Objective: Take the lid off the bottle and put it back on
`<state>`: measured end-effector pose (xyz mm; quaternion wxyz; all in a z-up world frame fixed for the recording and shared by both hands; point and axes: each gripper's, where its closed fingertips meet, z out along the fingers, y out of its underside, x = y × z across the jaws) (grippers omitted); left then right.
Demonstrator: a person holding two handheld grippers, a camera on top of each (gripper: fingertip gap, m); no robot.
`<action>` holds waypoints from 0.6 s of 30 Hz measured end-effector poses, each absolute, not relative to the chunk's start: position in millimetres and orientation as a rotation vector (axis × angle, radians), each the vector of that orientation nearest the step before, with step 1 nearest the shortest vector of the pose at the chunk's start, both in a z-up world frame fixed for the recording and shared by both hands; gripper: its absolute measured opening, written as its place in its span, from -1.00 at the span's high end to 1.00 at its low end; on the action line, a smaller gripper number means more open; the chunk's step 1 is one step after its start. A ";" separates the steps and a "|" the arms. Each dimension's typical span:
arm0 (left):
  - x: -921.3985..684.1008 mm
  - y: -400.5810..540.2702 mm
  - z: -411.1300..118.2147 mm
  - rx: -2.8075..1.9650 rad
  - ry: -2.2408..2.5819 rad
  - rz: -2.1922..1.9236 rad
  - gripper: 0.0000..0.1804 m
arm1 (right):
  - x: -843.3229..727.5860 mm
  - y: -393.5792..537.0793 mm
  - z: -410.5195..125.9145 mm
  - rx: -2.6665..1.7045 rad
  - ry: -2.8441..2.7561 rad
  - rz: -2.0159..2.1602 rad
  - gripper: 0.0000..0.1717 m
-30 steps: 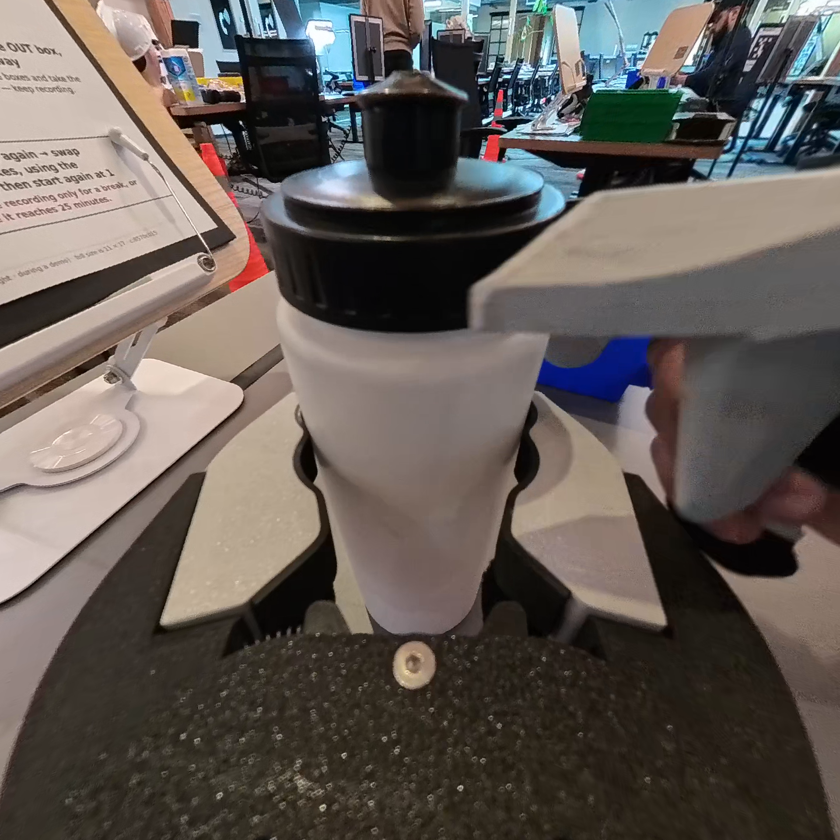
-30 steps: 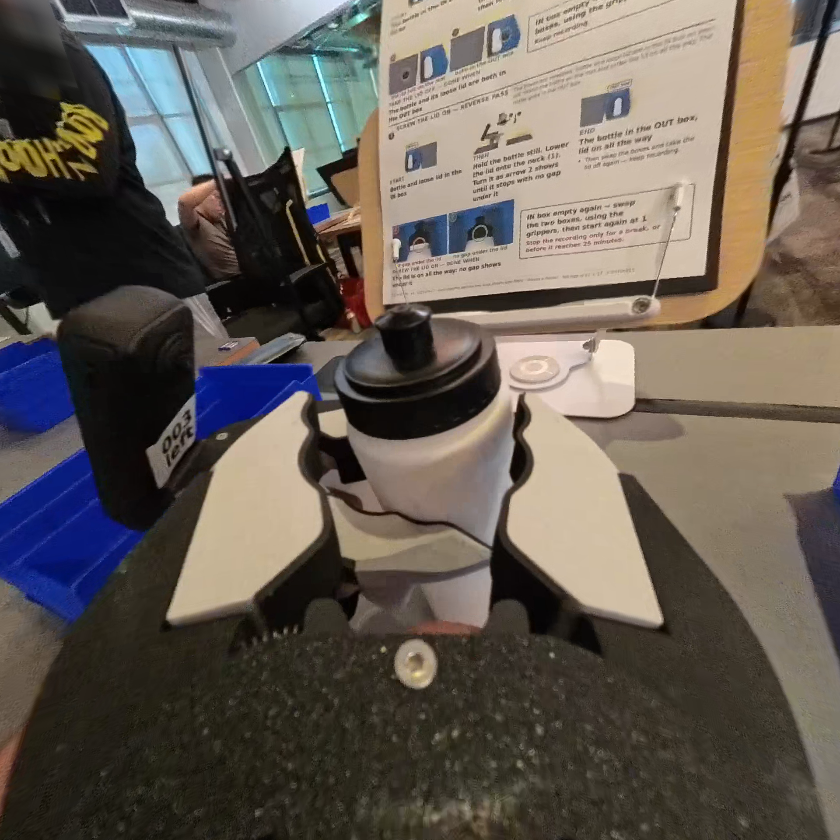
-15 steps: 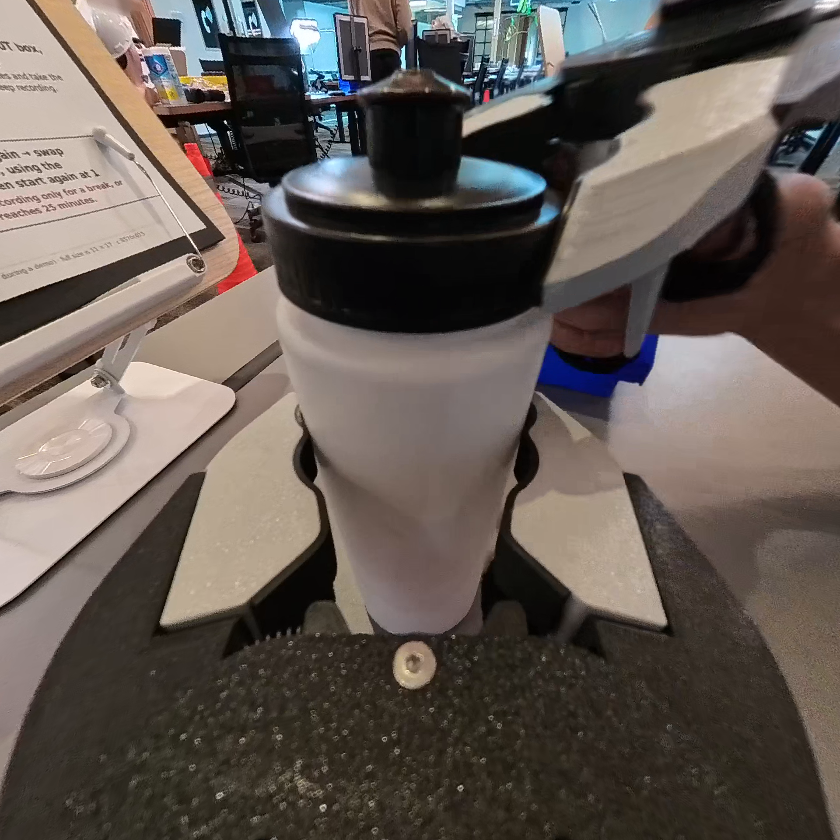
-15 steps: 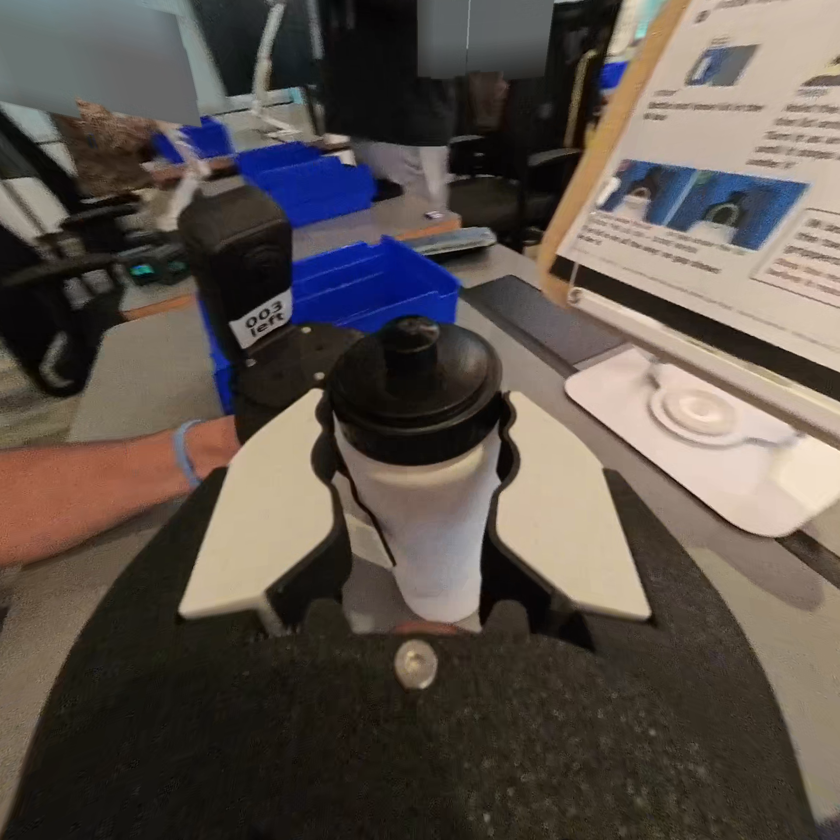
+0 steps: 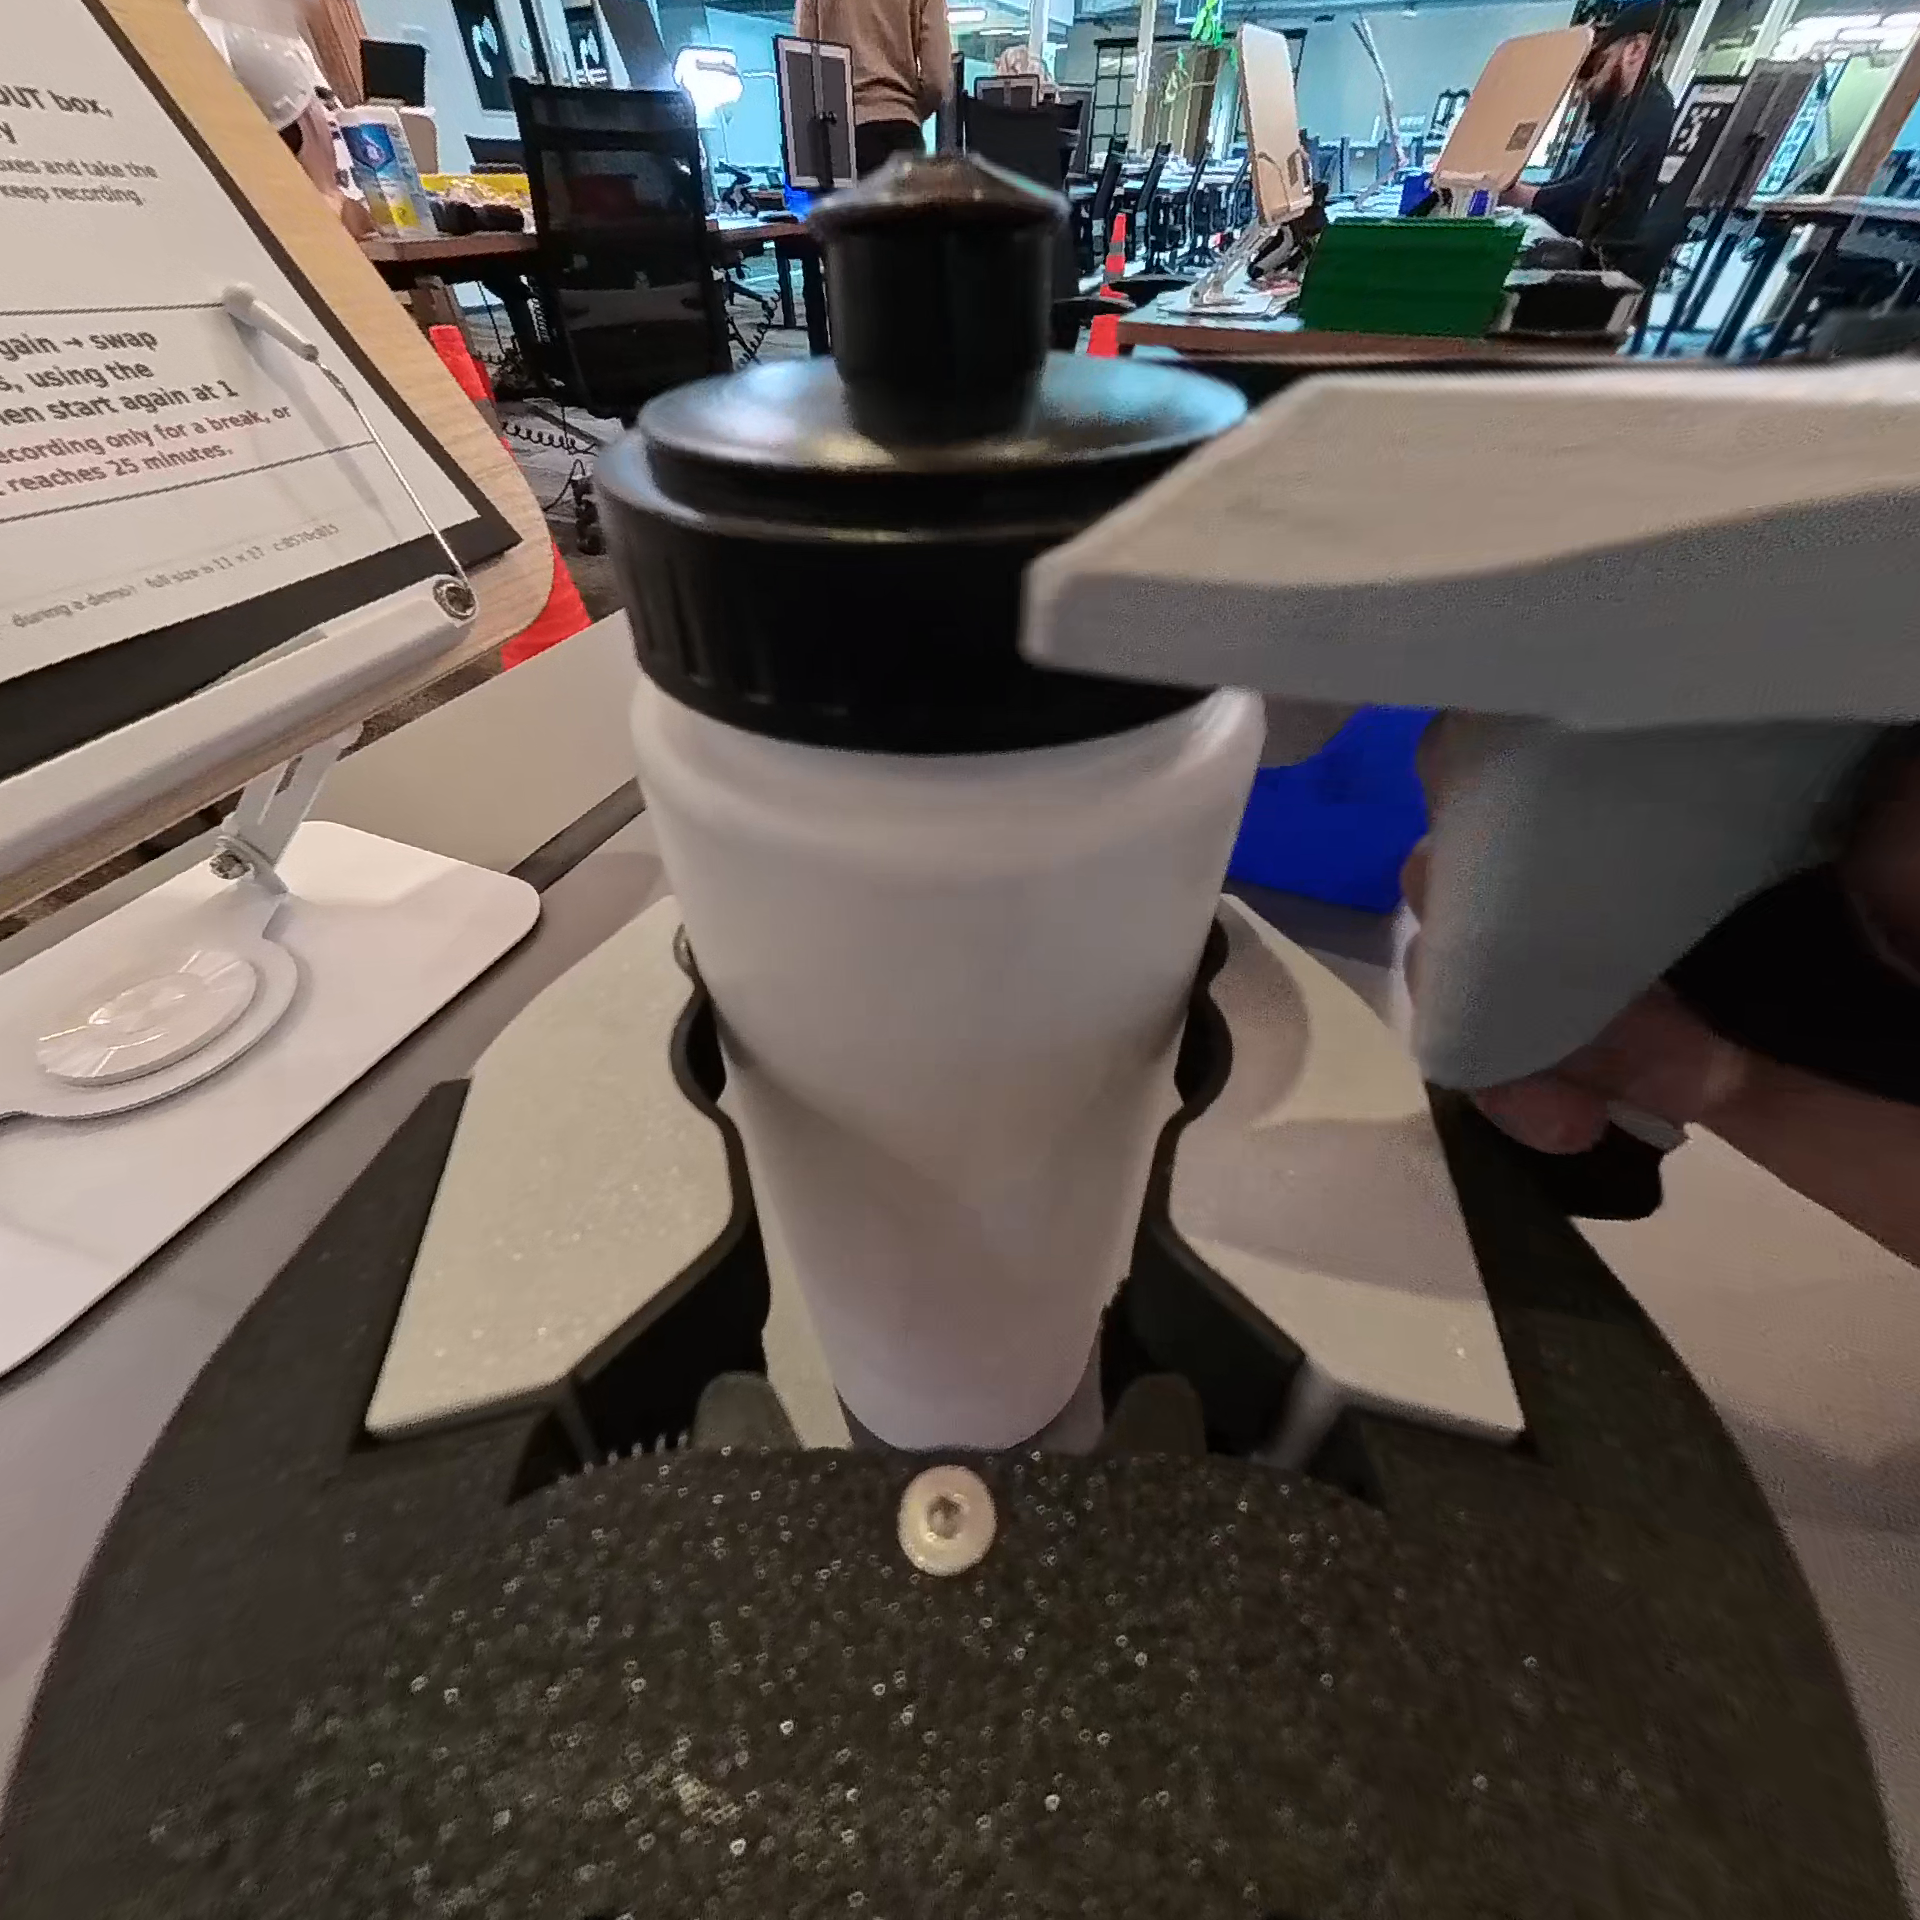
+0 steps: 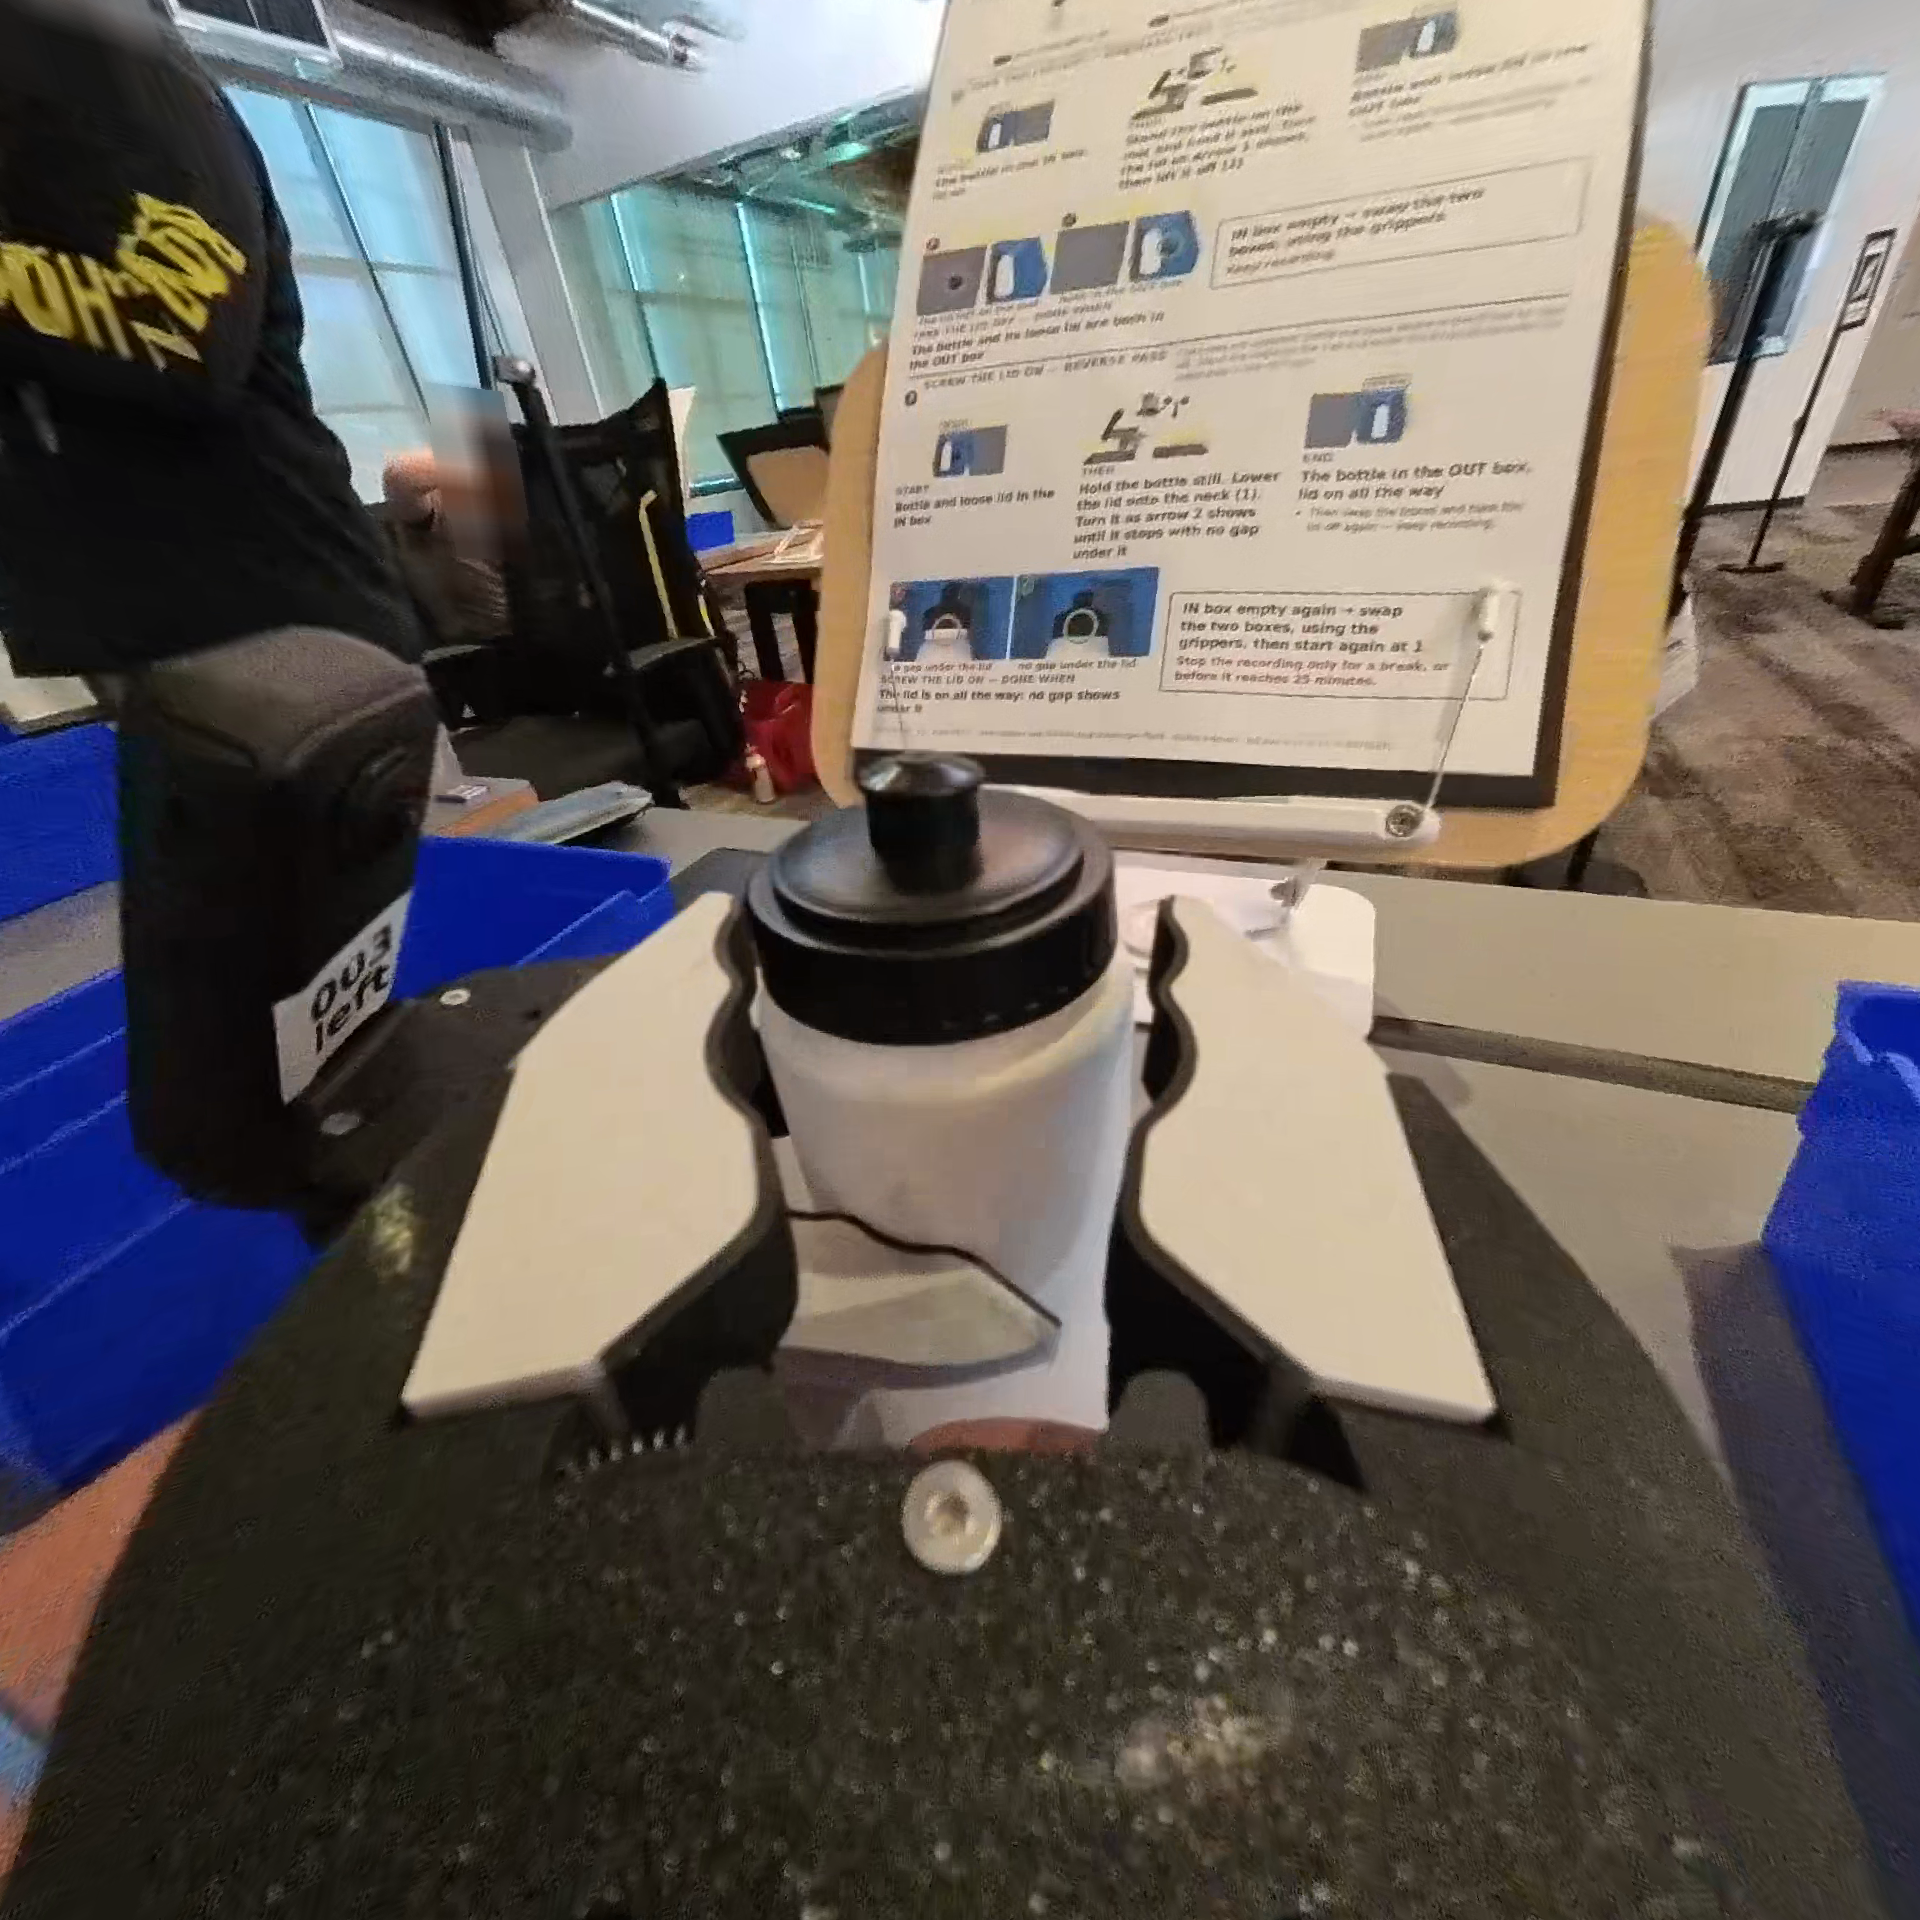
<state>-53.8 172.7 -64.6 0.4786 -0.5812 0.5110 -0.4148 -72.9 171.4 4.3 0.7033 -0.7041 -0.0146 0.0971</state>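
Observation:
A white bottle (image 5: 935,987) with a black lid (image 5: 883,603) stands upright in my left gripper (image 5: 951,925), whose pads press on its body. My right gripper (image 6: 945,914) sits around the lid (image 6: 925,935), with a finger on each side. A thin gap shows between its right finger (image 6: 1247,1091) and the lid, so it does not clamp the lid. The lid sits down on the bottle (image 6: 935,1122) with no gap under it. One right finger (image 5: 1455,561) also shows in the left wrist view, level with the lid.
An instruction board on a white stand (image 6: 1247,416) stands just behind the bottle on the grey table (image 6: 1610,966). Blue bins lie at the left (image 6: 520,914) and at the right edge (image 6: 1849,1143). A person in a black top (image 6: 125,312) stands at the left.
Half a second ago my right gripper was shut on the lid and turned round it. It has swung back to its earlier angle and its jaws have eased. The bottle stays held.

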 end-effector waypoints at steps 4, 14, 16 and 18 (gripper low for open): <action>-53.6 172.9 -64.6 -1.419 1.249 -1.015 0.04 | -79.6 180.9 -1.1 -1.656 -0.129 0.210 0.16; -54.2 172.8 -64.5 -1.418 1.253 -1.025 0.04 | -85.1 174.7 -6.1 -1.736 -0.895 0.693 0.18; -54.1 173.9 -64.5 -1.426 1.245 -1.027 0.04 | -84.4 176.4 -7.4 -1.752 -1.000 0.724 0.17; -55.0 173.3 -64.5 -1.419 1.251 -1.031 0.04 | -83.1 174.6 -8.2 -1.796 -1.068 0.675 0.17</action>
